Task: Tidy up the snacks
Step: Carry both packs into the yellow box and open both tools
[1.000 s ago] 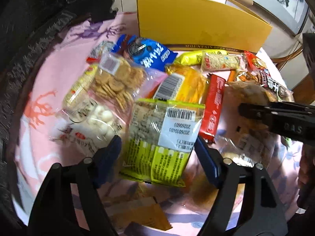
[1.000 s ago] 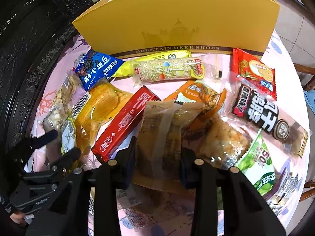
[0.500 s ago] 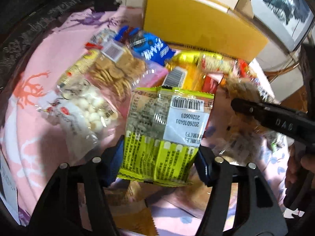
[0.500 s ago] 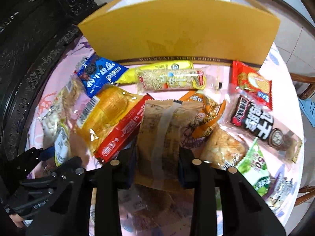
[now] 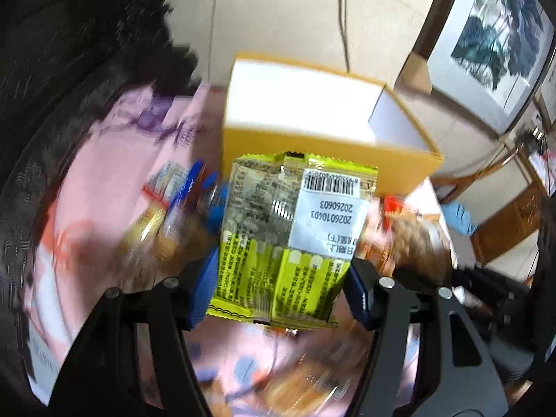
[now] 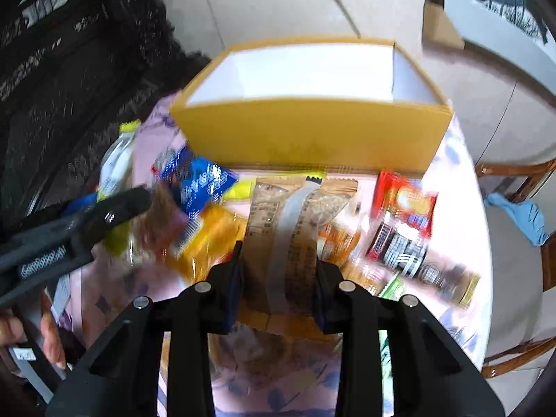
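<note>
left hand-held gripper grips green packet | pink tablecloth | tiled floor

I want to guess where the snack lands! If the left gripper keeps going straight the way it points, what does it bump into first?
Probably the yellow box. The left gripper, shut on the green snack packet, points at its near wall, though depth is hard to judge.
</note>
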Action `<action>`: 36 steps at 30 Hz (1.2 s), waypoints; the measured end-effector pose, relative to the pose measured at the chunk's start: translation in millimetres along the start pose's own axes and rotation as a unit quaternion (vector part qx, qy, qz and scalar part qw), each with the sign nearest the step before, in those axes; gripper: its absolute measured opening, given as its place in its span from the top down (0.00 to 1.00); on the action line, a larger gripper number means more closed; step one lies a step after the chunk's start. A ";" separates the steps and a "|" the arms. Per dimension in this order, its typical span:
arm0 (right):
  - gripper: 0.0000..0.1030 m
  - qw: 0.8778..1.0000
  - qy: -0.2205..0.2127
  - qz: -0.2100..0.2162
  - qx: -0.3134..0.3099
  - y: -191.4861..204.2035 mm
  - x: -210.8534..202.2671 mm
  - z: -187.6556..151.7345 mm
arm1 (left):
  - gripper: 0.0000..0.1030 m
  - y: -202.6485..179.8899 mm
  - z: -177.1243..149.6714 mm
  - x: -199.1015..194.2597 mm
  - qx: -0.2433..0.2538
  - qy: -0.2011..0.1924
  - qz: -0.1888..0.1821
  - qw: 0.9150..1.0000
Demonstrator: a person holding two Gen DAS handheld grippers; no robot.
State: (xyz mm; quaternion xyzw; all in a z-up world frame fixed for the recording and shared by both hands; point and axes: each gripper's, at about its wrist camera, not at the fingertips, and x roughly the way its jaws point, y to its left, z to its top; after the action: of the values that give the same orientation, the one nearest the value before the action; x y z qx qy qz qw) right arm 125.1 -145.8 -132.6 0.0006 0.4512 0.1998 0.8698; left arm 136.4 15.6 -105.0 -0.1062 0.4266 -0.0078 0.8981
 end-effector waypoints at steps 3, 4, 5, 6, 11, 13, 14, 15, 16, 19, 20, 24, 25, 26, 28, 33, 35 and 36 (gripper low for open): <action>0.67 1.000 -0.024 -0.002 0.002 -7.7 -7.4 34.1 | 0.38 -14.4 40.0 5.4 0.011 -0.019 -0.003 1.000; 0.67 0.999 -0.036 -0.005 0.001 -11.0 -8.9 51.2 | 0.38 -19.1 54.5 8.7 0.014 -0.023 -0.003 1.000; 0.67 0.999 -0.043 -0.007 0.000 -14.5 -10.4 61.6 | 0.38 -23.8 73.0 15.3 0.020 -0.026 -0.001 0.999; 0.67 0.999 -0.050 -0.010 -0.001 -18.9 -11.6 74.0 | 0.38 -25.9 85.5 20.4 0.024 -0.026 0.001 0.999; 0.67 0.998 -0.060 -0.020 0.012 -42.4 0.1 130.9 | 0.37 -30.0 132.8 52.6 0.024 -0.007 0.008 1.000; 0.67 0.998 -0.057 -0.027 0.012 -50.0 9.0 147.0 | 0.37 -29.2 142.7 61.8 0.020 -0.002 0.008 1.000; 0.67 0.998 -0.057 -0.030 0.010 -51.8 11.7 151.3 | 0.37 -29.0 145.6 64.6 0.019 -0.001 0.008 1.000; 0.67 0.998 -0.057 -0.032 0.008 -54.5 14.8 157.2 | 0.37 -29.3 150.9 68.4 0.021 0.001 0.008 1.000; 0.67 0.998 -0.057 -0.034 0.006 -57.8 18.7 164.6 | 0.37 -30.0 155.7 71.2 0.023 0.000 0.007 1.000; 0.63 0.998 -0.058 -0.031 0.007 -61.7 25.3 182.4 | 0.28 -35.2 167.6 80.8 0.044 0.012 0.013 0.999; 0.62 0.998 -0.054 -0.032 0.007 -62.2 28.7 185.7 | 0.22 -37.3 171.4 84.3 0.052 0.019 0.021 0.998; 0.35 0.995 -0.070 -0.065 0.014 -70.1 26.4 202.8 | 0.02 -27.1 187.8 81.3 0.041 0.008 0.065 0.997; 0.34 0.995 -0.076 -0.067 0.010 -71.4 23.2 203.5 | 0.02 -22.4 188.3 78.4 0.031 0.007 0.053 0.998; 0.34 0.995 -0.078 -0.069 0.007 -72.5 21.5 202.1 | 0.02 -17.7 187.9 75.6 0.024 0.006 0.048 0.999; 0.34 0.995 -0.069 -0.071 0.002 -75.2 18.5 199.4 | 0.02 -13.5 184.4 71.2 0.024 0.007 0.050 0.998; 0.34 0.996 -0.042 -0.077 -0.019 -91.9 -2.2 163.6 | 0.02 0.3 151.5 43.5 0.029 0.001 0.050 0.998; 0.34 0.996 -0.026 -0.089 -0.015 -104.8 -6.1 141.8 | 0.02 9.9 126.6 29.5 0.014 -0.002 0.047 0.999; 0.34 0.996 -0.016 -0.091 -0.008 -114.0 -6.6 124.8 | 0.02 14.6 115.3 25.5 0.006 0.001 0.044 0.999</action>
State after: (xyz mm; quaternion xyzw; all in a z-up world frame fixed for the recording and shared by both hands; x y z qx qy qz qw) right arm 259.3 -230.6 -74.1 -0.0438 0.4341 0.1232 0.8913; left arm 240.1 48.4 -56.6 -0.0816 0.4316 0.0293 0.8979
